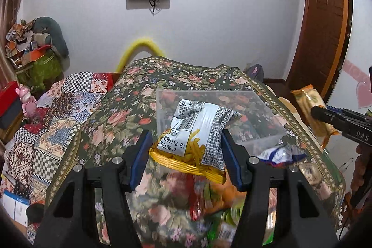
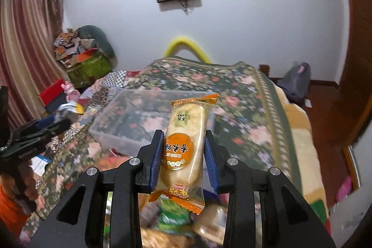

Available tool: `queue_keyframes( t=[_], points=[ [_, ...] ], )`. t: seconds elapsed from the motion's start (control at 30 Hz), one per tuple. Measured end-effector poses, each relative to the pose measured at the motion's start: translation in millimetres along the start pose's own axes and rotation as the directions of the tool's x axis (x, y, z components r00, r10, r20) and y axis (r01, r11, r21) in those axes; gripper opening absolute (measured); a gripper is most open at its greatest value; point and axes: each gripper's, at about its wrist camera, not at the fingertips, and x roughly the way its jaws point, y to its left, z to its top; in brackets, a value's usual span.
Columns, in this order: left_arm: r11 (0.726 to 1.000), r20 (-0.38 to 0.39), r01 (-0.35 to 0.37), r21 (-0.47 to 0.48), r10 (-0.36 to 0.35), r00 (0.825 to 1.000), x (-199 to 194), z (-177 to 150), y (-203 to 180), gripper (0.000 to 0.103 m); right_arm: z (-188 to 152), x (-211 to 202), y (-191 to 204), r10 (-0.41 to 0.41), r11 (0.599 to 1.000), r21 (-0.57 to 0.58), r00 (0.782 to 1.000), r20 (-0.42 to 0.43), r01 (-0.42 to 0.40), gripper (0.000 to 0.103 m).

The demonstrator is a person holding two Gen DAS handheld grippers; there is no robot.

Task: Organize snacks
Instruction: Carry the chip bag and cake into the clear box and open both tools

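Orange rice cracker packet (image 2: 183,150) clamped in right hand-held gripper (image 2: 183,152).

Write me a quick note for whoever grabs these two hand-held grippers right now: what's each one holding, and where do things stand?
Left hand-held gripper: shut on a fries snack bag, held in the air in front of the clear plastic bin.
Right hand-held gripper: shut on an orange-labelled rice cracker pack, also lifted, with the bin beyond it.
The bin sits on the floral bedspread and looks empty from the right wrist view, though that view is blurred.
More snacks lie blurred in a pile below the grippers.
Done: two packs picked up.
Left: probably drop both in the bin, then fetch the rest.
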Motion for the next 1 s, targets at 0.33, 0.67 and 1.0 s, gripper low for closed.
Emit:
queue_keyframes(
  t=[0.33, 0.67, 1.0],
  points=[
    [1.0, -0.089, 0.006, 0.018, -0.004, 0.996, 61, 19, -6, 0.059, 22, 60, 14, 0.041, 0.999, -0.023, 0.997, -0.072, -0.043, 0.031],
    [0.998, -0.171, -0.024, 0.062, 0.034, 0.985, 105, 18, -12, 0.059, 20, 108, 7, -0.005, 0.999, -0.051, 0.976, -0.22, -0.006, 0.031],
    [0.997, -0.201, -0.015, 0.073, 0.03, 0.979, 107, 11, -16, 0.062, 18, 109, 3, -0.004, 0.998, -0.054, 0.969, -0.248, -0.01, 0.035]
  ],
)
